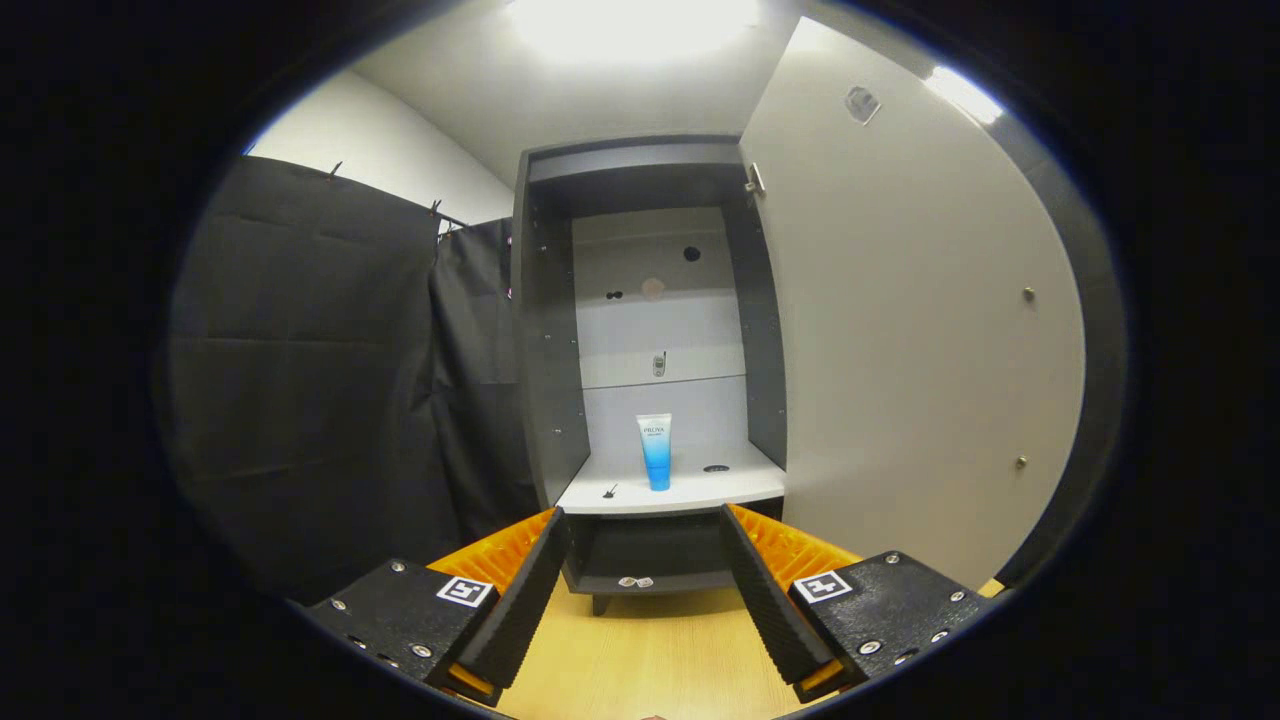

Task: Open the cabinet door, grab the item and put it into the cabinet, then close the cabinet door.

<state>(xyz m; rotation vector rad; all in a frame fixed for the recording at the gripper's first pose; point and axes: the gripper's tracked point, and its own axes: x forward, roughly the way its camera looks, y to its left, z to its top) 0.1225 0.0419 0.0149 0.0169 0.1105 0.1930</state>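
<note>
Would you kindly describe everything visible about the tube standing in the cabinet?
The tube is a small squeeze tube, white on top fading to blue below, seemingly plastic. It stands upright, cap down, on the cabinet's white shelf, touching nothing else. The cabinet door hangs open, and the open gripper is well short of it, holding nothing.

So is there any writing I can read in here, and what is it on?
White-and-blue plastic tube on the cabinet's white shelf: dark print near its top, too small to read.
Small sticker on the open grey door: blurred.
Open tool, holding nothing: square black-and-white patterns, no words.
</note>
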